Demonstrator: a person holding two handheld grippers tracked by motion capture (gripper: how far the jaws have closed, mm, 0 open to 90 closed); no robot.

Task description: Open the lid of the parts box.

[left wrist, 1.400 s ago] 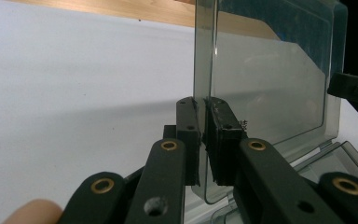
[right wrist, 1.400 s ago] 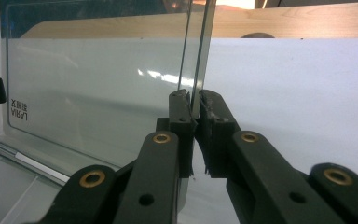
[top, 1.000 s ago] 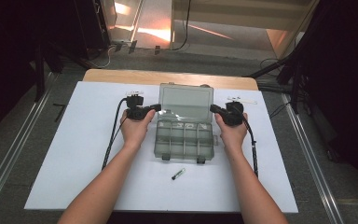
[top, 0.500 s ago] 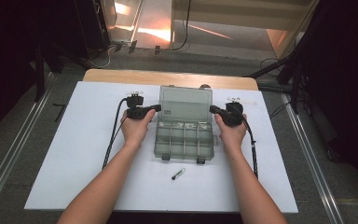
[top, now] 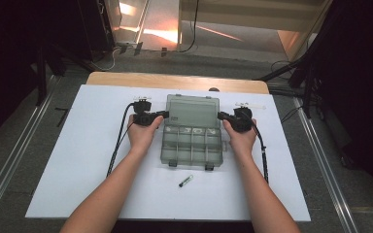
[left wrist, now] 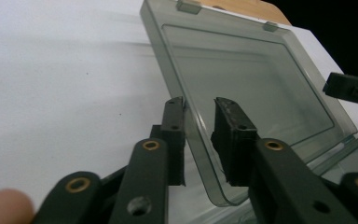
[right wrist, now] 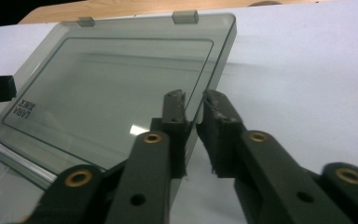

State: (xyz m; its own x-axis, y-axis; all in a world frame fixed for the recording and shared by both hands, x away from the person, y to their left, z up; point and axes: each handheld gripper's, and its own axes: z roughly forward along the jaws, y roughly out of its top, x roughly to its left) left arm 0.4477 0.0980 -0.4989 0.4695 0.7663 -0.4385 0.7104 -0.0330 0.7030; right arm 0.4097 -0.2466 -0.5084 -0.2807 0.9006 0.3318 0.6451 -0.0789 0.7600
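The high view shows one small dark pen (top: 186, 181) lying on the counter (top: 77, 160) near the open compartment box (top: 192, 144). In the gripper views, the left gripper (left wrist: 199, 109) and right gripper (right wrist: 193, 103) have just been opening, their jaws slightly apart around the side edges of its one raised lid (right wrist: 112, 88).

Small dark cylinder (top: 186, 181) on white tabletop (top: 77, 160).

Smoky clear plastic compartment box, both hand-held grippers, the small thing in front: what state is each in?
Smoky clear plastic compartment box: open.
Its lid: swung back, lying nearly flat.
Left hand-held gripper: jaws just opening, lid edge between them, no longer pinched.
Right hand-held gripper: same, on the opposite edge.
Small dark cylindrical part: lying loose on the white table.
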